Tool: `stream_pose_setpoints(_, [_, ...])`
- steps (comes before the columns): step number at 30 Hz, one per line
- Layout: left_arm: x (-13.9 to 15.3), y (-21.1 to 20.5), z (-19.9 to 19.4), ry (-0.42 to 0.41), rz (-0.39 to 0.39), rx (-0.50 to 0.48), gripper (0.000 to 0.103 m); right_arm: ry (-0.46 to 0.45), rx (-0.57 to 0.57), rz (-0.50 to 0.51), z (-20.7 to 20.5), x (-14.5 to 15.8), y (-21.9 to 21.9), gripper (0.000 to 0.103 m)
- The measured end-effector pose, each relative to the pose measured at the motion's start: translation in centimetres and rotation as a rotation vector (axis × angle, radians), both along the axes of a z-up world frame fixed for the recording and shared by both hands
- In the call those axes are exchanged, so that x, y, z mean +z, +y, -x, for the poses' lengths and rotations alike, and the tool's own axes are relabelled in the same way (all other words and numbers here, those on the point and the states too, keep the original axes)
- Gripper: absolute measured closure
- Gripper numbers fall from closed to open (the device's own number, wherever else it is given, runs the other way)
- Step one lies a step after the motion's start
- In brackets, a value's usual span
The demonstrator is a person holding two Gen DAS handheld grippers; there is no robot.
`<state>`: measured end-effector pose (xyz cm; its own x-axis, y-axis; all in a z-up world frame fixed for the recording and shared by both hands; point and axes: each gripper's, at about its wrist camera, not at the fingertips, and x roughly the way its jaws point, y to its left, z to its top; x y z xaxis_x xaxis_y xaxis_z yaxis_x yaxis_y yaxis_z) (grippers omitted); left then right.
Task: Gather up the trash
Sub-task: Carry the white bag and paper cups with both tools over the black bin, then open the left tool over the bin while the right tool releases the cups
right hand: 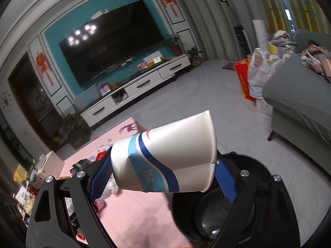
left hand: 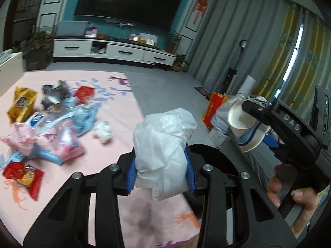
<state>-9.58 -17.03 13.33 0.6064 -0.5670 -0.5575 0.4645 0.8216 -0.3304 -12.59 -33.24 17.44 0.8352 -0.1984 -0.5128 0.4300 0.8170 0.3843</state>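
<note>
**Both grippers loaded beside the bin**

The left gripper (left hand: 161,171) pinches a crumpled white plastic bag (left hand: 163,144) between its blue pads (left hand: 131,175). The right gripper (right hand: 163,177) clamps a white paper cup (right hand: 165,155) with blue stripes, tilted on its side, above the black trash bin (right hand: 254,161). The bin stands at the pink mat's (left hand: 115,95) right edge. Loose wrappers (left hand: 51,115) lie scattered toward the mat's far left corner.
</note>
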Motion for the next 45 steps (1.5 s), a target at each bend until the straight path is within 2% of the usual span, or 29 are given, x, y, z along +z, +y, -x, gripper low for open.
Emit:
stream_pose_setpoints(8, [-1.2, -6.1, 0.4, 0.036, -0.019, -0.113, 0.064, 0.016, -0.1, -0.054, 1.7, -1.0, -3.3, 0.016])
stream_pose_setpoints(18, [-5.2, -12.8, 0.0, 0.142, -0.104, -0.217, 0.063, 0.156, -0.172, -0.181, 0.8, -5.3, -7.1, 0.016])
stream_pose_setpoints(26, [-8.4, -14.9, -1.1, 0.24, -0.153, -0.253, 0.064, 0.317, -0.169, -0.301, -1.9, -10.8, -9.1, 0.016])
stream_pose_setpoints(33, [-10.6, -16.3, -1.4, 0.311, -0.18, -0.295, 0.064, 0.383, -0.169, -0.316, -2.4, -12.6, -9.3, 0.016])
stream_pose_setpoints(38, [-11.2, -16.6, -1.1, 0.322, -0.2, -0.307, 0.063, 0.414, -0.158, -0.3, -2.8, -12.9, -9.4, 0.016])
stream_pose_setpoints(41, [-11.4, -16.6, -1.1, 0.326, -0.205, -0.307, 0.058, 0.427, -0.158, -0.289, -2.8, -12.8, -9.4, 0.016])
stream_pose_setpoints(44, [-11.2, -16.3, -1.2, 0.319, -0.209, -0.289, 0.044, 0.423, -0.153, -0.281, -2.5, -12.3, -9.5, 0.014])
stream_pose_setpoints(45, [-11.0, -16.0, -1.3, 0.313, -0.208, -0.277, 0.038, 0.419, -0.15, -0.278, -2.5, -12.1, -9.5, 0.009])
